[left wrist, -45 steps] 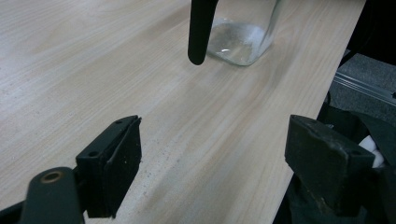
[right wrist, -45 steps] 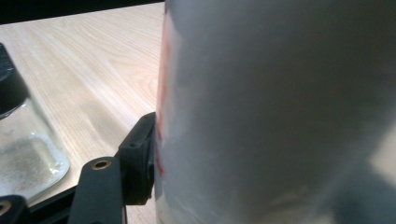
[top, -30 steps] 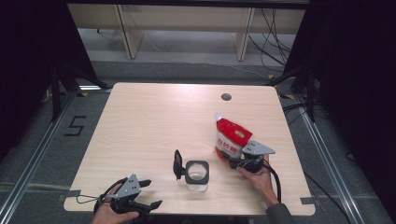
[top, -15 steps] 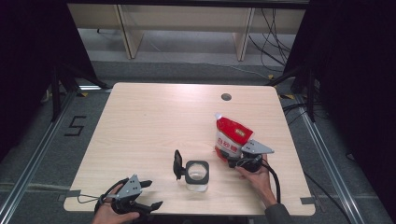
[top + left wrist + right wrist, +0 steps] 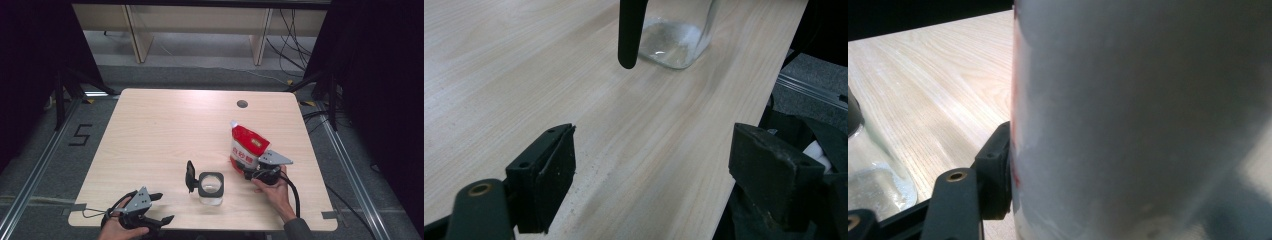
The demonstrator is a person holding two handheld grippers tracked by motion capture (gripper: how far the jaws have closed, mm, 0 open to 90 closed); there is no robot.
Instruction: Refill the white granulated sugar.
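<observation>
Near the table's point(image 5: 165, 125) right front edge stands a red-and-white pouch point(image 5: 246, 146), upright, with the right gripper point(image 5: 252, 172) at its lower part; in the right gripper view its near jaw lies flush against the pouch's pale side point(image 5: 1148, 125), so it seems clamped on the bag, though the far jaw is hidden behind it. Having just closed a little, the jaws likely squeeze a soft, yielding wall. Such a pouch probably slumps and shifts its weight when tipped, so a grip low on the body, below the spout corner, looks steadiest. Just beside it to the left sits a clear glass jar point(image 5: 210, 187), lid point(image 5: 190, 175) flipped open, fragile and slick. By the front-left corner the left gripper point(image 5: 160, 209) rests with jaws apart, holding nothing.
</observation>
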